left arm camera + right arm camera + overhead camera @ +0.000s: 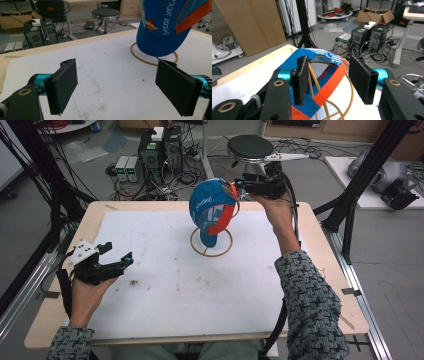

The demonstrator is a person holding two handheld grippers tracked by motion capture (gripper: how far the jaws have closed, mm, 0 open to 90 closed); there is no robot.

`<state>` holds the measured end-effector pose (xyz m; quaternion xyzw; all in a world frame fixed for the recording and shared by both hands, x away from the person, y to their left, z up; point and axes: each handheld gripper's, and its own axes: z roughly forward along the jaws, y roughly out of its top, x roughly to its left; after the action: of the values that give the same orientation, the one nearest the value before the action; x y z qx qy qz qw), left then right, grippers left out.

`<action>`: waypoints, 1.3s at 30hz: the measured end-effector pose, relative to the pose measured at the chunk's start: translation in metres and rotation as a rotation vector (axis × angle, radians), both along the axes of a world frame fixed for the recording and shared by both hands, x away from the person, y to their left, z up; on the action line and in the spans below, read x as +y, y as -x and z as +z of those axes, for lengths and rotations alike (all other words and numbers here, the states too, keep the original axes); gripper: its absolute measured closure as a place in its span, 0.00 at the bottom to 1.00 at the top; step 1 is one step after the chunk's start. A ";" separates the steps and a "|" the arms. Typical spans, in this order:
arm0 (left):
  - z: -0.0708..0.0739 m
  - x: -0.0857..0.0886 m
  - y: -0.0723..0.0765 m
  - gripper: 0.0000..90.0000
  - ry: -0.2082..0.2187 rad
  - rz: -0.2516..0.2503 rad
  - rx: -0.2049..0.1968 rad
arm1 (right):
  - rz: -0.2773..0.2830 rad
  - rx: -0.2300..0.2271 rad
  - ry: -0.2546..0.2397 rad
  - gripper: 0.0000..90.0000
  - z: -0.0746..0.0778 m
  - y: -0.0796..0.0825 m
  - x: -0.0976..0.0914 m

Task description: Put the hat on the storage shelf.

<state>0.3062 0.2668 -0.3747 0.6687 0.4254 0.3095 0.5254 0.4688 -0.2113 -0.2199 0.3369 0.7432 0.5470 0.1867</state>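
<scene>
A blue cap with an orange back strap sits on a gold wire stand at the back middle of the white mat. My right gripper is up at the cap's right rear side. In the right gripper view it is open, its jaws either side of the orange strap and a gold wire, not pressing on them. My left gripper hovers open over the mat's left edge, far from the cap. In the left gripper view it holds nothing, and the cap stands ahead to the right.
The white mat covers most of the wooden table. Behind the table are a black stool, computer towers and cables on the floor. Black frame posts stand at the table's right and left sides.
</scene>
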 end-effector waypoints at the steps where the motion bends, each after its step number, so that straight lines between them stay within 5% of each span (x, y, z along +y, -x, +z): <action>1: 0.000 0.000 0.000 0.20 0.000 -0.002 -0.002 | -0.004 -0.003 0.003 0.51 0.001 0.001 -0.002; 6: 0.001 -0.003 -0.002 0.20 0.002 -0.008 -0.001 | -0.040 -0.004 0.004 0.43 0.005 0.011 -0.014; 9: 0.001 -0.004 -0.004 0.20 0.001 -0.011 0.000 | -0.085 -0.077 -0.003 0.40 0.004 0.021 -0.021; 12: 0.001 -0.006 -0.005 0.20 0.000 -0.014 0.000 | -0.110 -0.041 0.023 0.37 0.005 0.028 -0.027; 19: -0.001 -0.011 -0.007 0.20 -0.007 -0.024 0.005 | -0.130 -0.087 -0.004 0.30 -0.004 0.058 -0.039; 28: 0.000 -0.013 -0.008 0.20 -0.006 -0.029 0.003 | -0.190 -0.137 -0.048 0.22 -0.043 0.103 -0.055; 39: -0.001 -0.015 -0.015 0.20 -0.003 -0.036 0.008 | -0.276 -0.159 -0.020 0.13 -0.091 0.142 -0.080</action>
<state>0.3208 0.2514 -0.3754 0.6781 0.4150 0.2980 0.5284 0.3269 -0.2912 -0.3109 0.3932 0.6674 0.5484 0.3151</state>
